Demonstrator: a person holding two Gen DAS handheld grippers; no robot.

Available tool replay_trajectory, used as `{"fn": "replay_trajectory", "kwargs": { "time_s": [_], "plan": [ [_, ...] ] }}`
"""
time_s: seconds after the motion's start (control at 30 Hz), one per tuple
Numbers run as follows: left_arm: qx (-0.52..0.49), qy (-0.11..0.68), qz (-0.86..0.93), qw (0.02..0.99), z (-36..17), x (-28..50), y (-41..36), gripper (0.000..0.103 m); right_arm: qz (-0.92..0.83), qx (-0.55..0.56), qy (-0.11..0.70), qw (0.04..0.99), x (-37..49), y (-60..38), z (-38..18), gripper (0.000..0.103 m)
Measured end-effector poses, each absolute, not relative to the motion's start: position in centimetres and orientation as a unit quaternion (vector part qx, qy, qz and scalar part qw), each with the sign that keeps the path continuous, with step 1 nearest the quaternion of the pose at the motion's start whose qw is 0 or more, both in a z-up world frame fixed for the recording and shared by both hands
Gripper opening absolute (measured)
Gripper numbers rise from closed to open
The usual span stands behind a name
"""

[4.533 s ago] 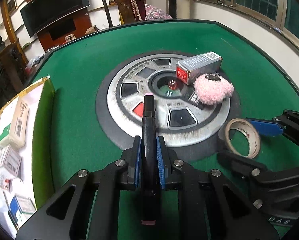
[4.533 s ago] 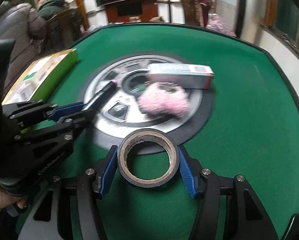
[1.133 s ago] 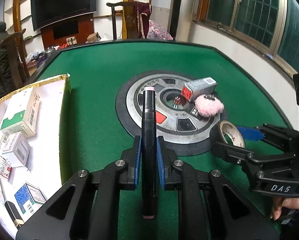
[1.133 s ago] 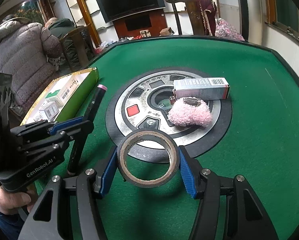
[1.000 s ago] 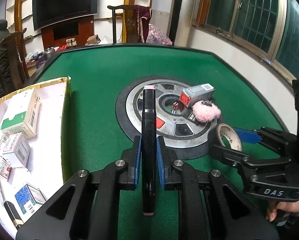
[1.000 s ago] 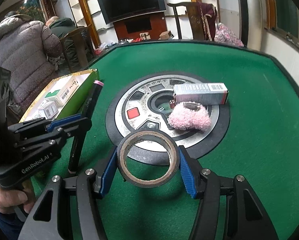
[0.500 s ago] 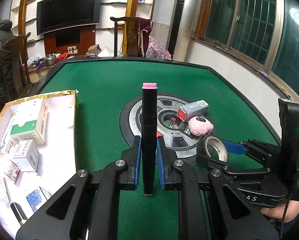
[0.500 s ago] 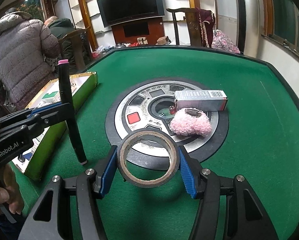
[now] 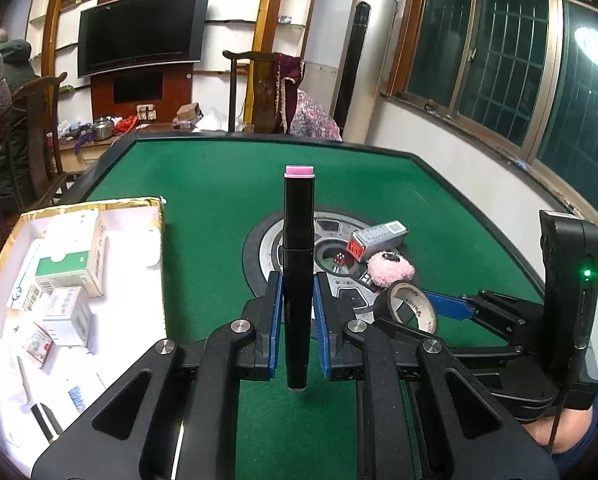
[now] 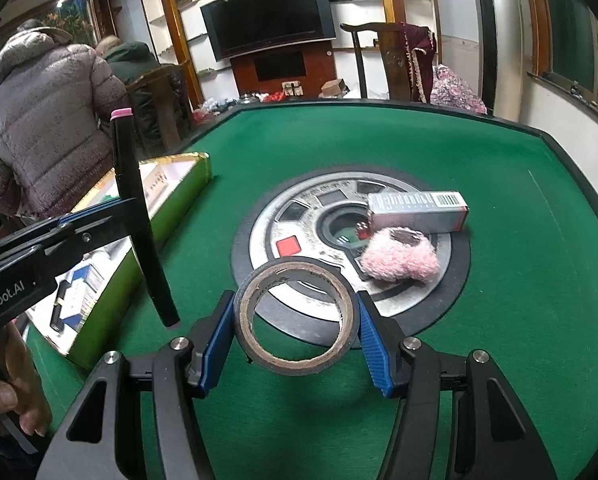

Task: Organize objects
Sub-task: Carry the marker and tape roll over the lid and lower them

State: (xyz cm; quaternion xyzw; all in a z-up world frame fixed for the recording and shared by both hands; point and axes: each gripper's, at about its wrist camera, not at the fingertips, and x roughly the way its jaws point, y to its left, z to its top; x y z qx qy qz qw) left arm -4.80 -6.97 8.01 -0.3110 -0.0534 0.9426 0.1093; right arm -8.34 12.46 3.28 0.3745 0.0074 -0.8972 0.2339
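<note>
left claw (image 9: 297, 312): clamped tight on a black marker pen with pink cap (image 9: 297, 240), upright
right claw (image 10: 295, 332): gripping a dark roll of tape (image 10: 295, 316) above the green felt table (image 10: 519, 280)

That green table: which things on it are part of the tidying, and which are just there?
Part of the job:
- black marker, held in left gripper
- tape roll, held in right gripper
- silver carton
- pink fluffy item
- open box of cartons

Just there:
- round centre panel
- television
- chair
</note>
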Motion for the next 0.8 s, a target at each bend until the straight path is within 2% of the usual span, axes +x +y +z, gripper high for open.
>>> {"fn": "replay_trajectory", "kwargs": {
  "time_s": [0.53,0.8],
  "plan": [
    [-0.27,-0.107,0.955,0.06,10.2,1.3,-15.9,0.014,-0.892,0.345,0.02,0.291,-6.7,4.6,6.4,0.058],
    [-0.283,-0.128,0.95,0.015,9.0,2.8,-20.9,0.014,-0.881,0.341,0.043,0.326,-6.2,-0.9,7.0,0.058]
  ]
}}
